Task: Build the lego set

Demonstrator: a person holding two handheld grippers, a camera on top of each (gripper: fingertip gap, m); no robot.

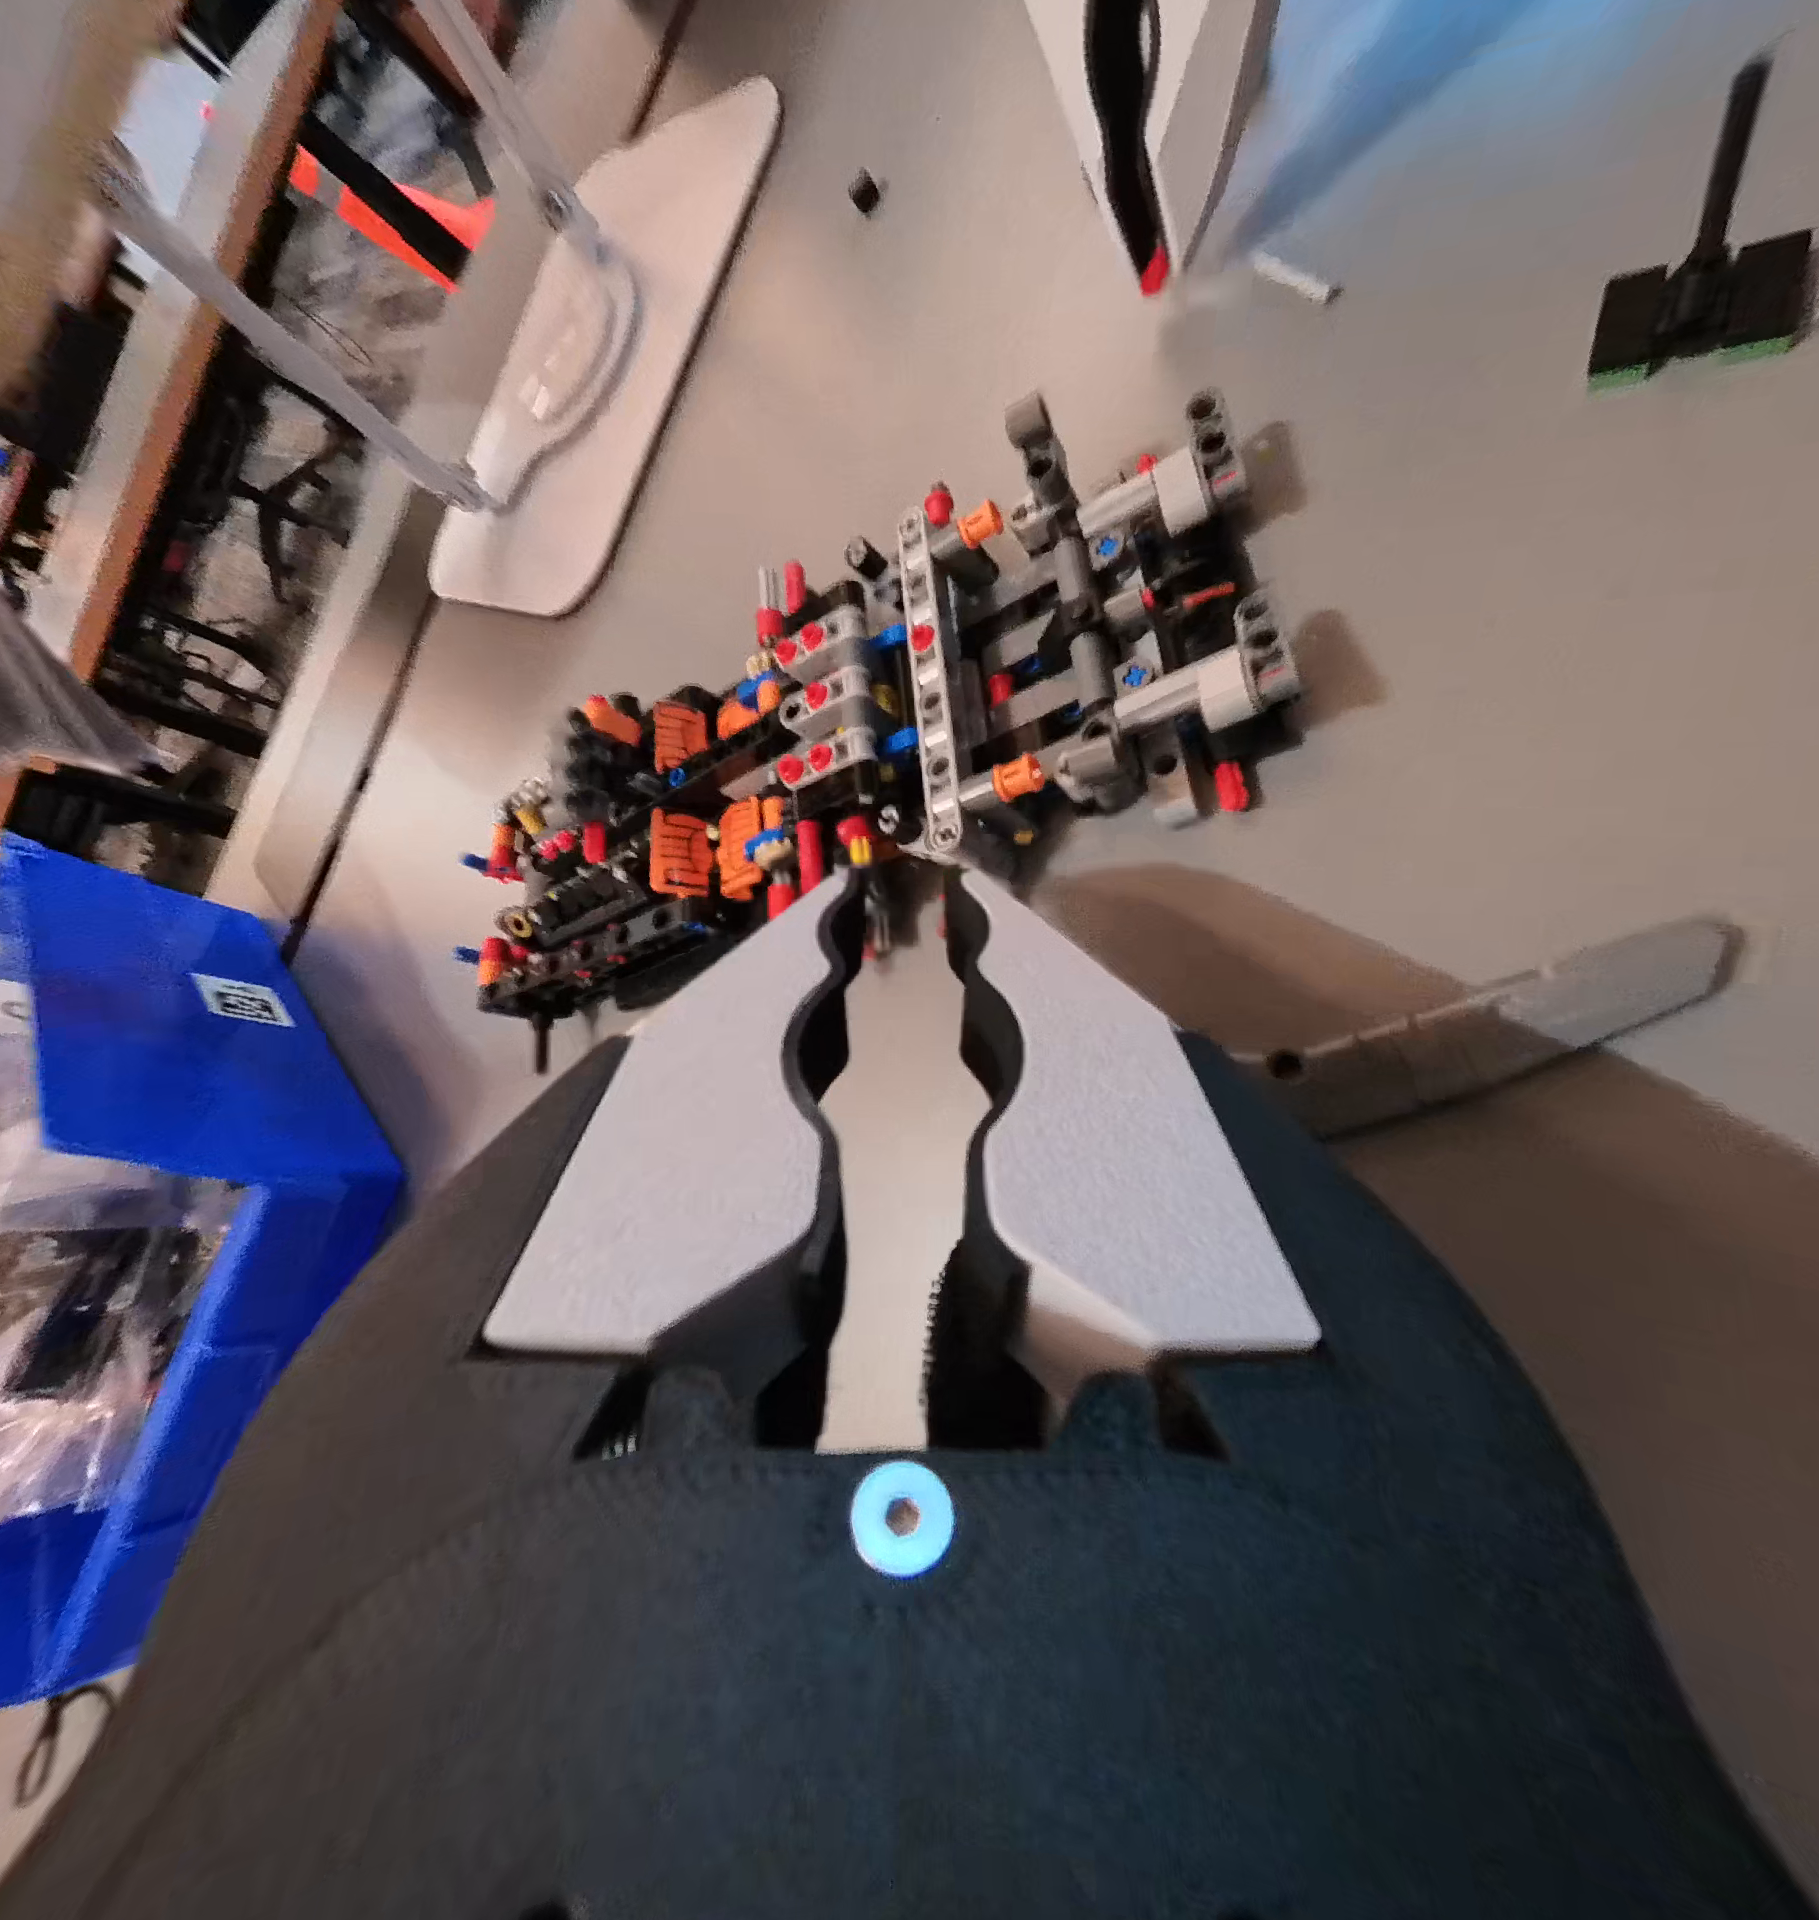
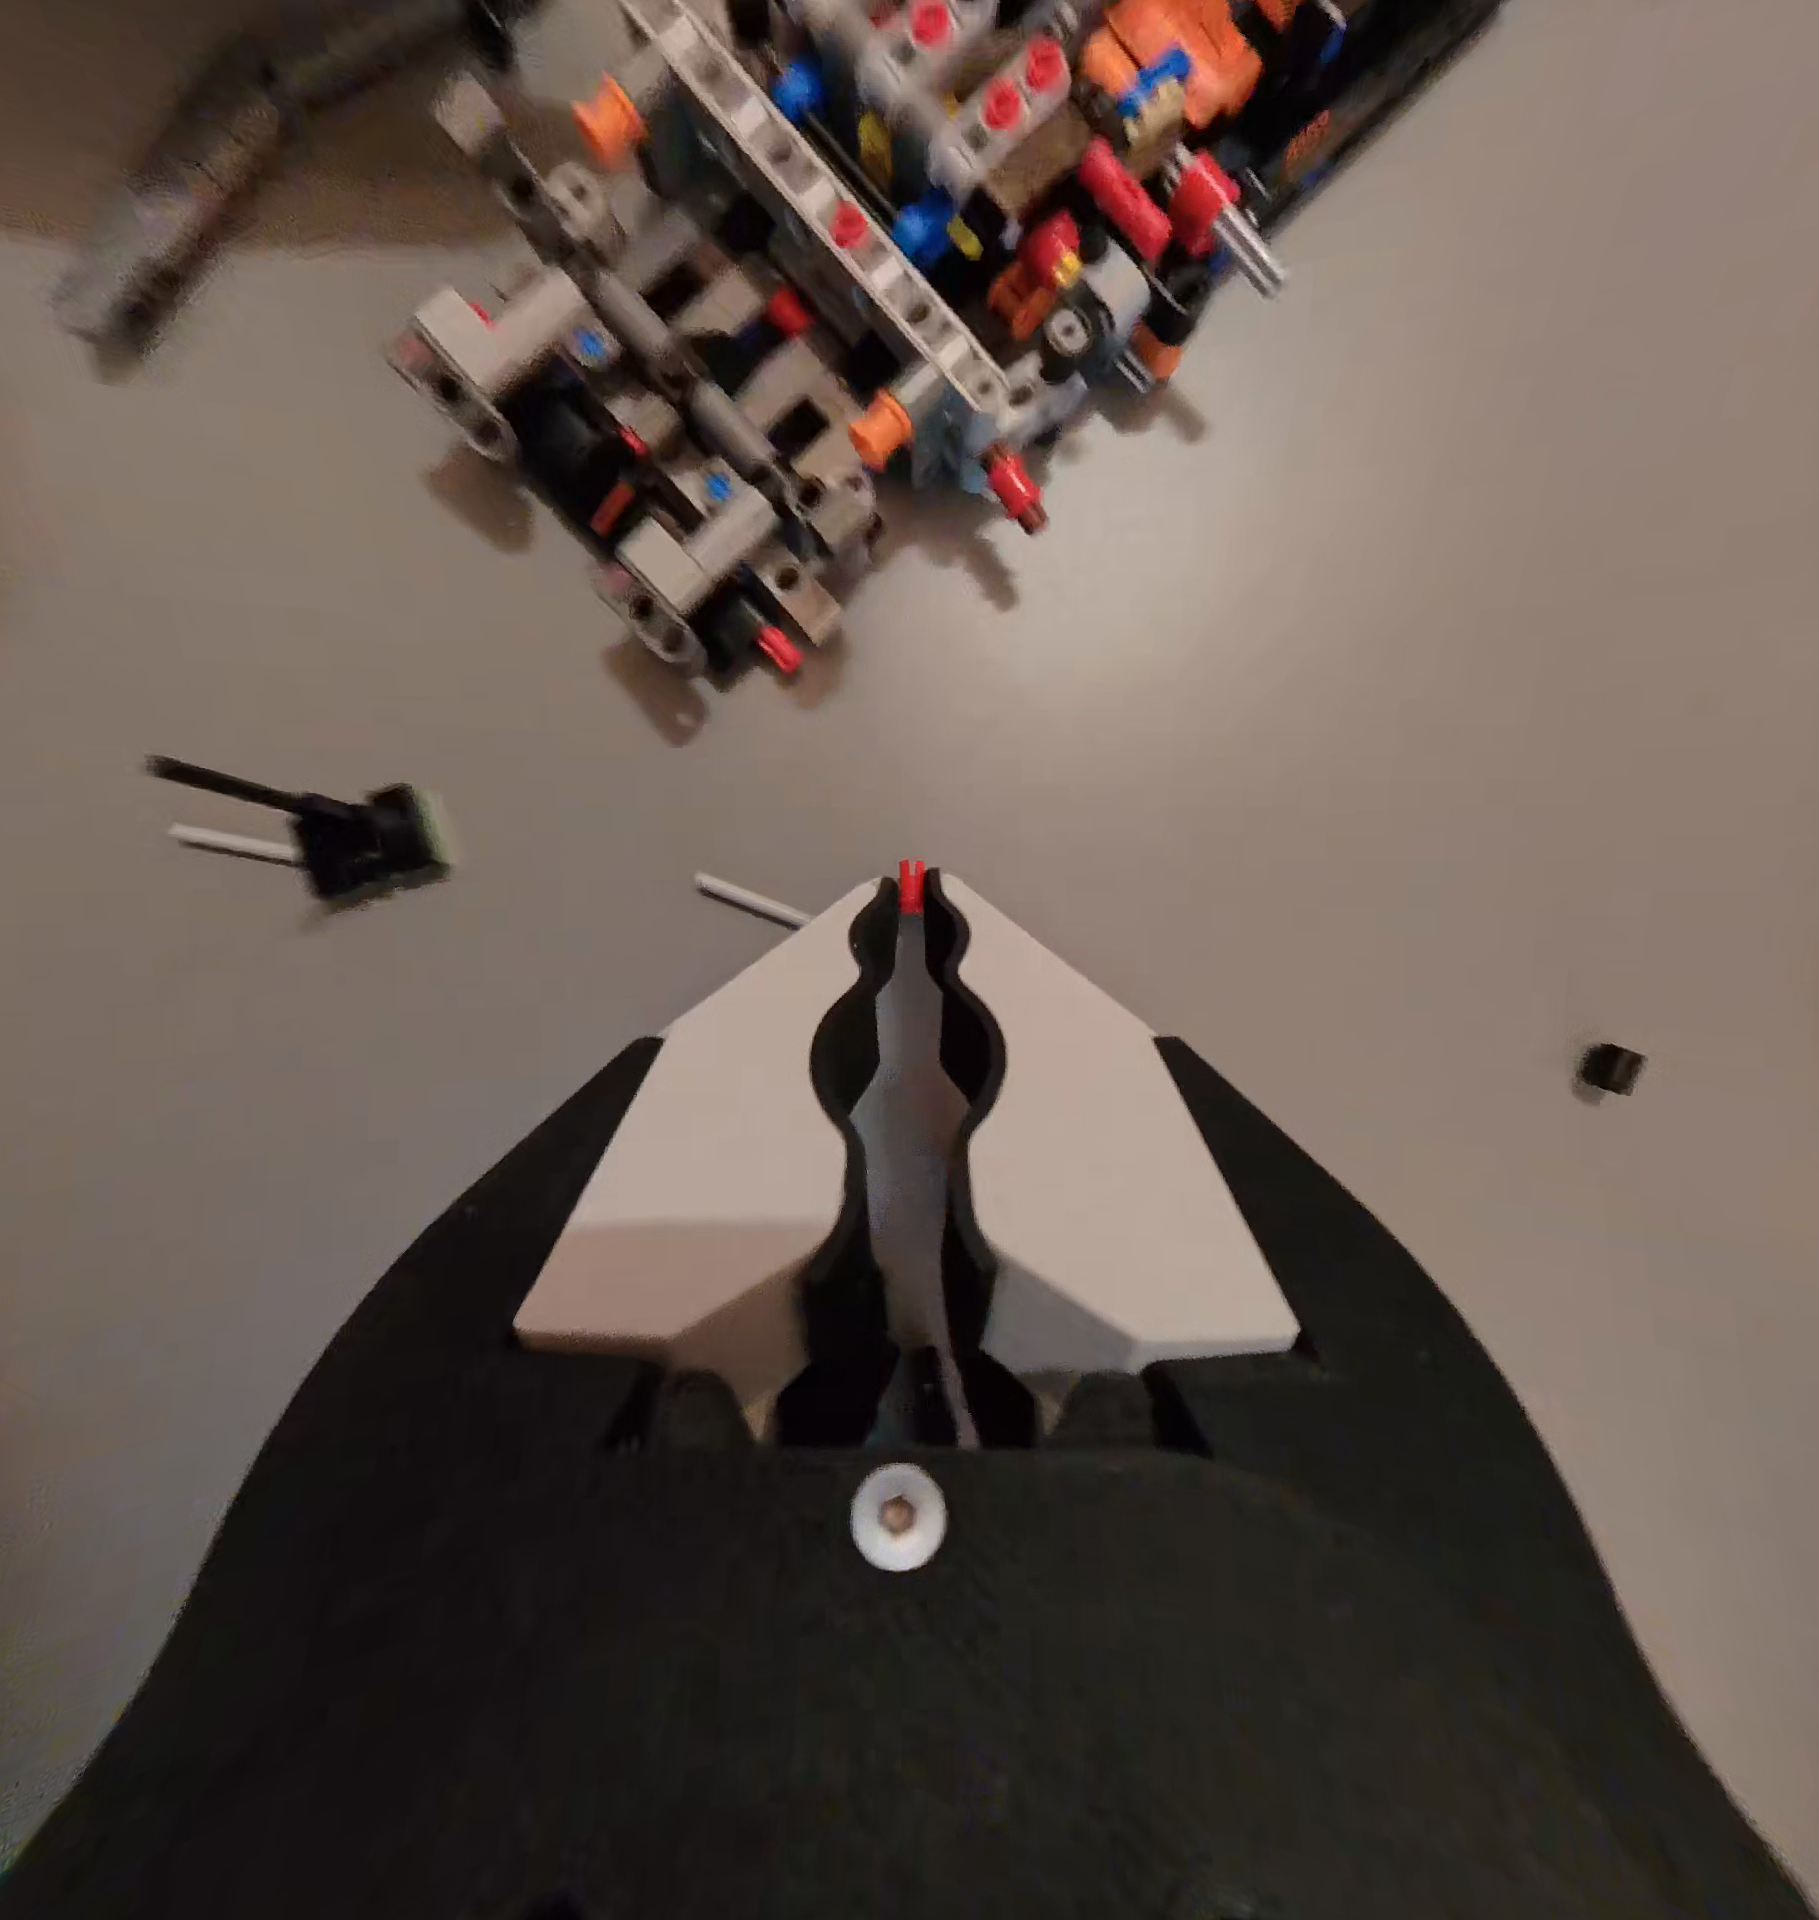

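Grey, black, red and orange plastic technic lego chassis (image 1: 884, 717) is lying flat on the matte beige worktop (image 1: 1507, 644), long axis running away from the left gripper (image 1: 900, 883). Left gripper's white wavy-edged jaws are sitting part open, tips right at the near edge of the chassis by a red pin; contact is blurred, cannot tell if anything is gripped. In the right wrist view the same chassis (image 2: 832, 270) is filling the top of frame, well apart from the right gripper (image 2: 911, 883). Right gripper's jaws are nearly closed and pinching a small red lego pin (image 2: 911, 891) at the very tips, its end poking out past them.

Loose parts are lying around on the worktop: a black flat lego piece with a long black axle and green edge (image 2: 365, 836), a thin light-grey axle (image 2: 749, 899) just beside the right gripper's tips, another grey axle (image 2: 230, 840) beside the black piece, and a small black connector (image 2: 1606, 1068) off to the right. The left wrist view is showing the black piece (image 1: 1705, 301) far right, the small black connector (image 1: 863, 192) up top, and a long grey lego panel (image 1: 1507, 1013) at the worktop's near-right side.

Blue plastic bin (image 1: 188, 1164) holding clear bags is sitting left of the left gripper. Pale flat stand base (image 1: 614, 364) with a clear frame is standing beyond the chassis, and a white box (image 1: 1175, 135) is sitting at the top right.
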